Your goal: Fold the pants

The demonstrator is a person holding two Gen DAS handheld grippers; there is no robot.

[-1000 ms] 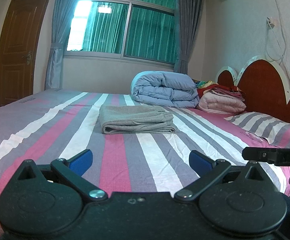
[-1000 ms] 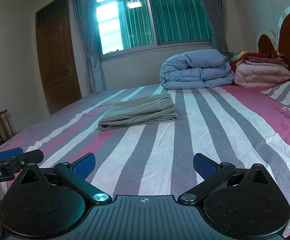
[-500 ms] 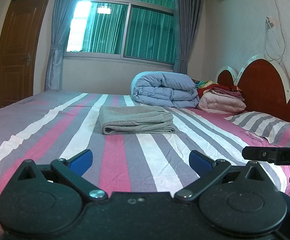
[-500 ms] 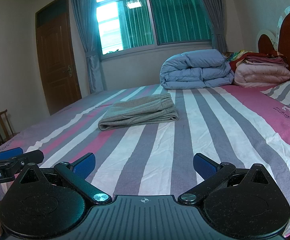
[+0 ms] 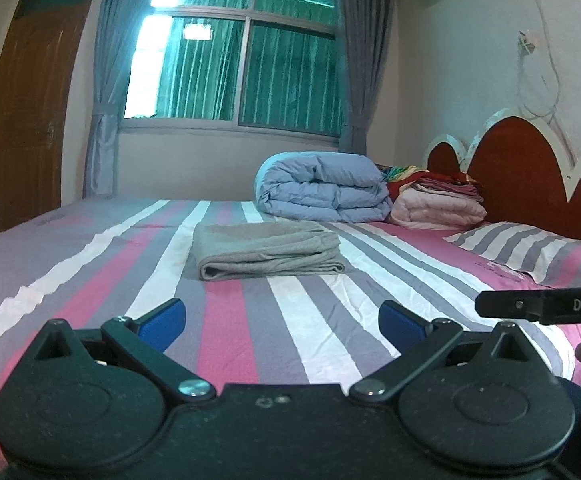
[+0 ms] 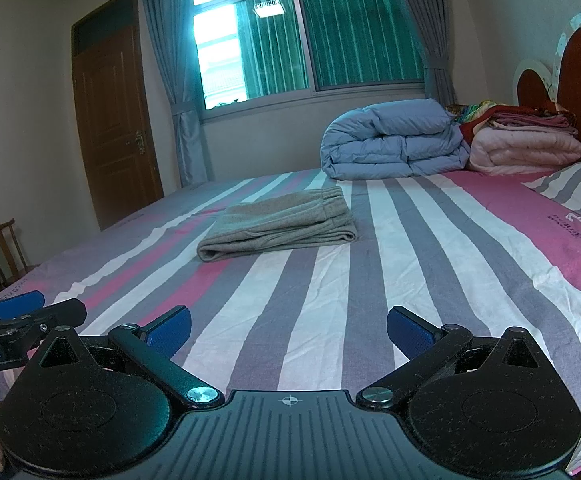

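Note:
The grey pants (image 5: 266, 250) lie folded in a flat rectangle on the striped bed (image 5: 226, 320), also in the right wrist view (image 6: 280, 227). My left gripper (image 5: 282, 324) is open and empty, held above the near part of the bed, well short of the pants. My right gripper (image 6: 290, 330) is open and empty too, at a like distance from the pants. Each gripper shows at the edge of the other's view: the right one in the left wrist view (image 5: 546, 306), the left one in the right wrist view (image 6: 22, 312).
A folded blue quilt (image 5: 322, 188) and a pink blanket stack (image 5: 438, 204) sit at the bed's far end by the red headboard (image 5: 530, 176). A striped pillow (image 5: 530, 248) lies right. A wooden door (image 6: 114, 128) and chair (image 6: 4, 248) stand left.

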